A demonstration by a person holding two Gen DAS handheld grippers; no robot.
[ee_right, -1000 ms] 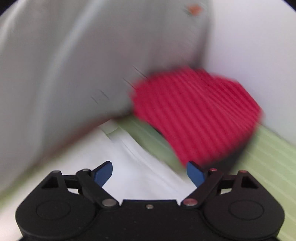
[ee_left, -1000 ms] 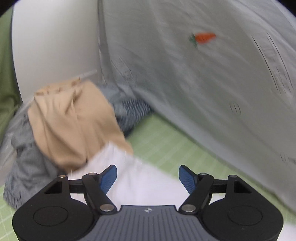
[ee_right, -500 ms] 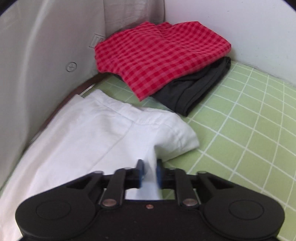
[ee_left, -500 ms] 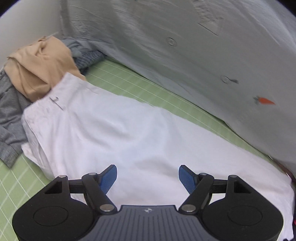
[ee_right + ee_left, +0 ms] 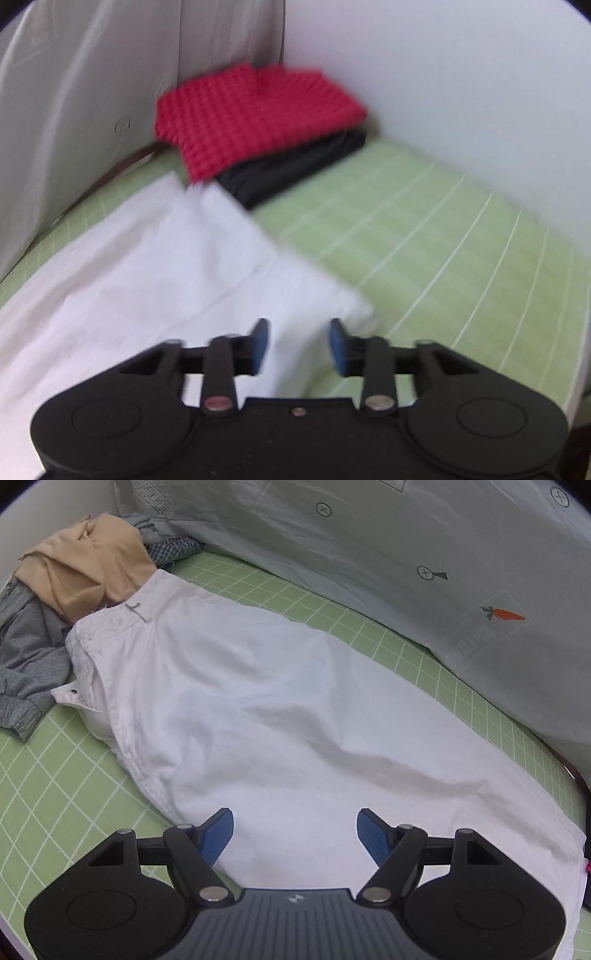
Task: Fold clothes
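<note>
Hovering with both tongs released, I have nothing gripped at the moment. My left gripper (image 5: 295, 825) hangs with its blue pads spread wide over the near edge of the white trousers (image 5: 280, 709), roughly mid-length. My right gripper (image 5: 297, 341) stands parted too, though more narrowly, its pads straddling the hem end (image 5: 332, 295) of the same garment without pinching it (that view is motion-blurred, so whether the pads touch the cloth I cannot tell).

The trousers lie stretched flat along the green grid mat (image 5: 55, 782), waistband (image 5: 122, 624) toward the left, apparently doubled leg on leg. The waistband touches a heap of unfolded laundry: a tan garment (image 5: 85, 561) on top, a grey sweatshirt (image 5: 29, 657) beneath. Just beyond the hem sits a folded red checked shirt (image 5: 255, 114) on a dark folded garment (image 5: 295, 162). A pale printed sheet (image 5: 406, 554) hangs behind.

My worries: a pinch at the hem may catch only the upper layer, so the legs would slide apart in the fold. Carrying the hem toward the waistband could snag the tan garment, and a shallow mid-length grip would let the slack cloth sag and wrinkle.
</note>
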